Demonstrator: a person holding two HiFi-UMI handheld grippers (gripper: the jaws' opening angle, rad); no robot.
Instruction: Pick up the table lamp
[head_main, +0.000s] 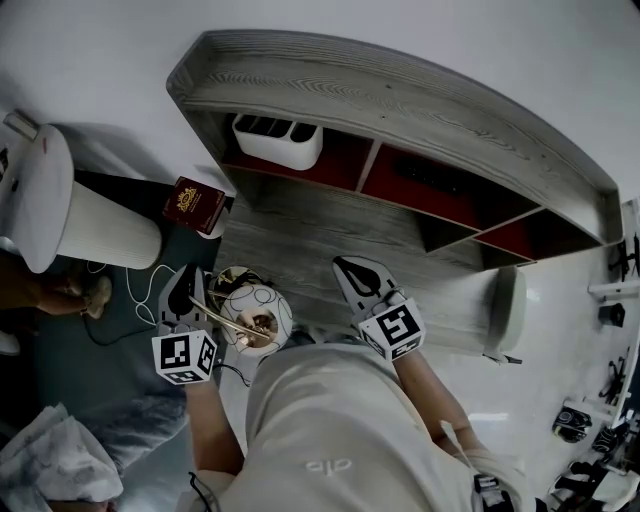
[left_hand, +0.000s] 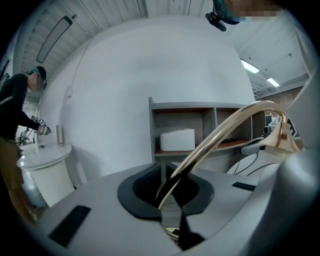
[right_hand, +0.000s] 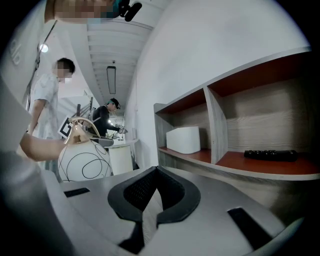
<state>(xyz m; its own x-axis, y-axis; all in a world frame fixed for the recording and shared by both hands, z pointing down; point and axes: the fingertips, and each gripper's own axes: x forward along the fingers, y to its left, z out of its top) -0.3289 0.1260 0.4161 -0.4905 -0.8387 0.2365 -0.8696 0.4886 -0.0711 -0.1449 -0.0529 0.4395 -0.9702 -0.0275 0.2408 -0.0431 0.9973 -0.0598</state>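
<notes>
While the left hand-held gripper (left_hand: 169, 186) is clamped on the table lamp (head_main: 258, 312), its pads pinching the thin brass arc (left_hand: 220, 131) low on the curve, the lift is the step in hand. The lamp stands at the near edge of the counter (head_main: 300, 240), about 7 o'clock from the counter's middle in the head view, just right of that gripper. Its base is hidden, so I cannot tell whether it is clear of the counter.

To do it well, as I judge it: raise straight up, and slowly. The grip is on a smooth round rod, off to one side of the heavier globe, so the lamp will likely want to pivot or slide in the pads. Hold the wrist level, with no roll.

The right hand-held gripper (right_hand: 154, 172), at 3 o'clock of the lamp and apart from it, has its jaws together on nothing; wood grain shows under them. It could steady the globe if it swings.

Materials:
- **Globe:** white, smooth, egg-round, with thin black looping lines and a coppery cone cap (right_hand: 75, 131) on top.
- **Arc:** polished, gold-toned.
- **Counter and hutch (head_main: 400, 90):** grey, with coarse wood grain; the bays are lined red.
- **In the bays:** a white rounded box (head_main: 278, 142) at 11 o'clock, and a flat black remote (right_hand: 270, 155) in the next bay.
</notes>
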